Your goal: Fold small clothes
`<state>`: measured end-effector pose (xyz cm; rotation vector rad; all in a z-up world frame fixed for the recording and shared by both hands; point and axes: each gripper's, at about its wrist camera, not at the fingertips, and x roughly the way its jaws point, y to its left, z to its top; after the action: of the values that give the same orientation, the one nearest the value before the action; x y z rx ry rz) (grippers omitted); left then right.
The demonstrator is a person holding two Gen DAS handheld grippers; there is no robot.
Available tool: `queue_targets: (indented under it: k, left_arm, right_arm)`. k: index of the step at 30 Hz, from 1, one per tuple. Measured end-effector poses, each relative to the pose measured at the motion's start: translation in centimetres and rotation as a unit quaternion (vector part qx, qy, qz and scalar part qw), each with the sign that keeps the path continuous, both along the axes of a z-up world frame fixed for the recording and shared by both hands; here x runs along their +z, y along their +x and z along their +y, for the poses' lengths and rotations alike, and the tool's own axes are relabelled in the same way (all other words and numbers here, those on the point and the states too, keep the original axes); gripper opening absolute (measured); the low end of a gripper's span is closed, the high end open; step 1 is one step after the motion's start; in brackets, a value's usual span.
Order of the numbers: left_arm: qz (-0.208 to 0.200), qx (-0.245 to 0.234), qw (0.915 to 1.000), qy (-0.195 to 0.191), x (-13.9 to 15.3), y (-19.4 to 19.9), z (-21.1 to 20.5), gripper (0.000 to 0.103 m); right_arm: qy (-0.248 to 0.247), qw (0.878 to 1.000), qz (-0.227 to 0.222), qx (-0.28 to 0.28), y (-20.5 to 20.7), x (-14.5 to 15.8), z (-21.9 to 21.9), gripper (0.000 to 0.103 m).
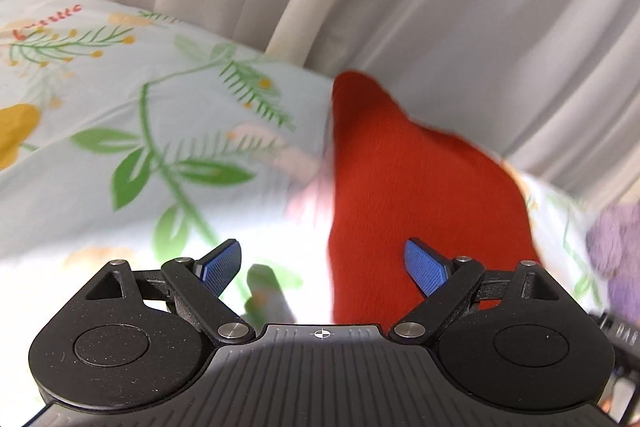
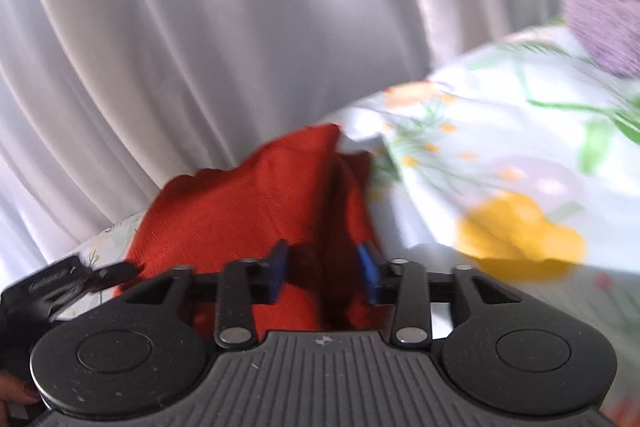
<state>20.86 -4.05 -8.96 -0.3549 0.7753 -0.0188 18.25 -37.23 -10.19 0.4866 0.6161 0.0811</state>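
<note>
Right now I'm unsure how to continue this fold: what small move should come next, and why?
Probably close the left tongs on the red cloth's near edge. They stand open, with only the right pad over the cloth, while the right tongs already have red fabric bunched between their pads. A second grip would let both lift it off the floral sheet.

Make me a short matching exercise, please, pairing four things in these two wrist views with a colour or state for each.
Things:
1. left gripper
2. right gripper
3. bedsheet
4. fuzzy item

Colour or state:
A. lilac, lying at the edge of the view
B. fingers spread wide, nothing between them
C. pale, printed with green leaves and yellow flowers
D. fingers either side of the red garment

Pairs: 1-B, 2-D, 3-C, 4-A
</note>
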Motion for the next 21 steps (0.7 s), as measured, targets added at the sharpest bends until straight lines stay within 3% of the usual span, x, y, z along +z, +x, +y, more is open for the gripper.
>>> queue_targets:
  k: [3, 9, 11, 14, 21]
  left_arm:
    - [0.003, -0.015, 0.9995, 0.028, 0.2, -2.3, -0.5, 0.092]
    - [0.020, -0.041, 0.9931, 0.108, -0.7, -2.4, -3.3, 0.089]
    - [0.000, -0.021, 0.9888, 0.148, -0.9, -2.2, -4.3, 0.089]
    - [-0.002, 0.005, 0.9843, 0.176, -1.4, -1.1, -5.2, 0.091]
    - [-0.007, 0.085, 0.9778, 0.191, -1.0, -1.9, -4.8, 0.091]
  right_arm:
    - [-0.007, 1.000, 0.021, -0.011, -1.7, 0.2, -0.9, 0.042]
    - [0.049, 0.998, 0.026, 0.007, -2.4, -0.2, -0.5, 0.044]
    - [0.068, 0.997, 0.033, 0.011, -2.3, -0.4, -0.2, 0.044]
    - [0.099, 0.994, 0.037, 0.021, -2.0, -0.8, 0.4, 0.045]
    - [0.114, 0.993, 0.031, -0.004, -0.8, -0.6, 1.3, 0.044]
